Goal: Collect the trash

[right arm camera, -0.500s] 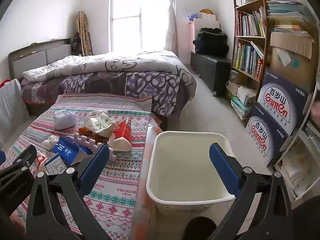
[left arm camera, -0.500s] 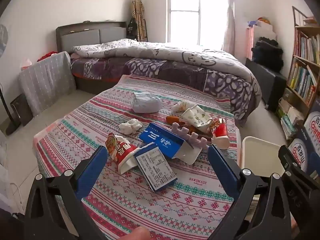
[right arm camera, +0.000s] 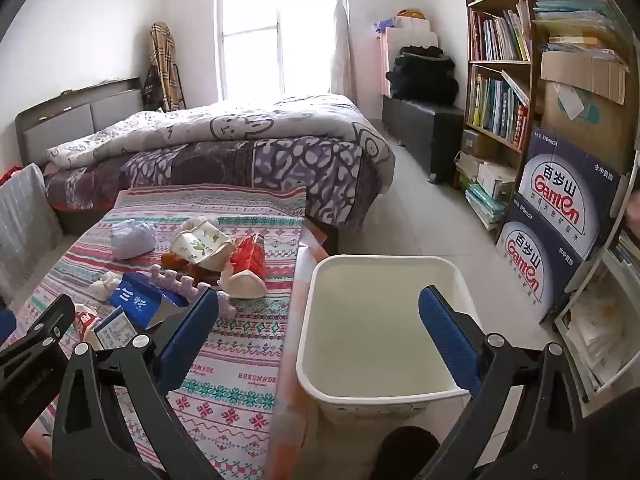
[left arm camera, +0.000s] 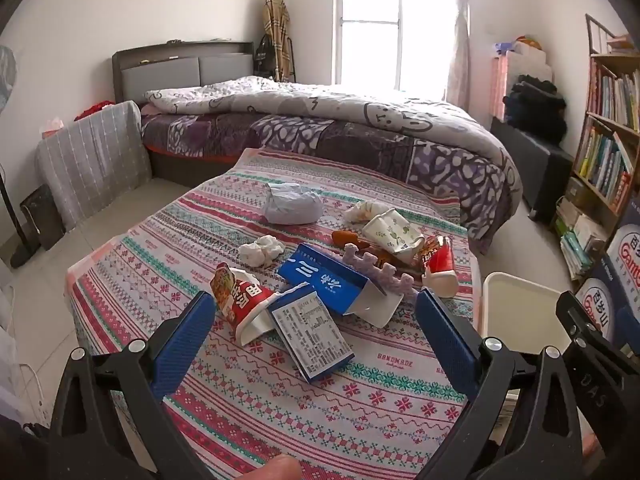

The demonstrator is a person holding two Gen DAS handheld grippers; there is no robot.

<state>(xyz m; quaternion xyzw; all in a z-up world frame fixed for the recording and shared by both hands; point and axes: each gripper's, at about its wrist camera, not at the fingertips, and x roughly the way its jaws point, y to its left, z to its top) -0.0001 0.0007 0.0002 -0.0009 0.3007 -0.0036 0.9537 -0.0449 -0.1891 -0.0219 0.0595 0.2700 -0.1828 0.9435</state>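
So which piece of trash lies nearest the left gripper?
On the patterned cloth, the trash sits in a loose pile. At its near edge, just ahead of the open left gripper, lies the crushed red cup, the only red piece on that side.

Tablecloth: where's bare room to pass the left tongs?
Free: the near strip of tablecloth below the small blue carton, and the left side beyond the red cup. Crowded: the middle and right, from the tissue wad to the bin.
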